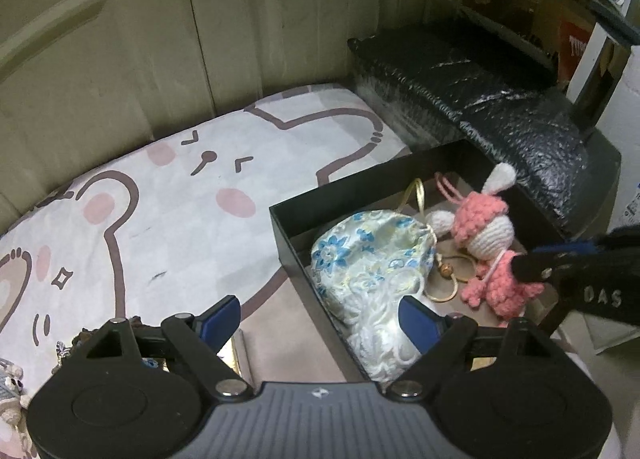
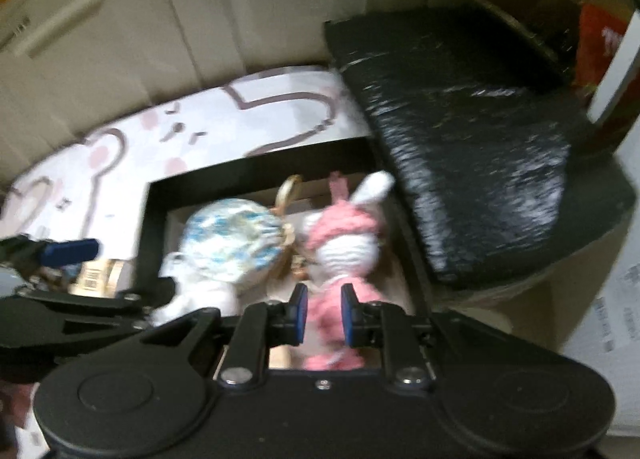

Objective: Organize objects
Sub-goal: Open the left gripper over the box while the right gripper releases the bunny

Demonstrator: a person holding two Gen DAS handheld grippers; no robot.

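A black open box point(image 1: 340, 187) lies on a cartoon bear bedsheet point(image 1: 180, 199). Inside it are a white pouch with blue flowers point(image 1: 368, 255), a pink and white crochet bunny point(image 1: 488, 227) and gold rings point(image 1: 444, 291). My right gripper point(image 2: 324, 311) is shut on the bunny's pink body point(image 2: 344, 247), and its black tips show in the left wrist view point(image 1: 532, 267). My left gripper point(image 1: 320, 317) stands open astride the box's near wall. One of its fingers hangs over the pouch, the other is outside the box. The pouch point(image 2: 236, 235) sits left of the bunny.
A long black wrapped bundle point(image 1: 480, 91) lies right behind the box, against a shelf. Beige cabinet doors point(image 1: 160, 39) stand behind the bed. A shiny gold packet point(image 1: 236, 351) and small trinkets point(image 1: 12, 391) lie at the lower left, outside the box.
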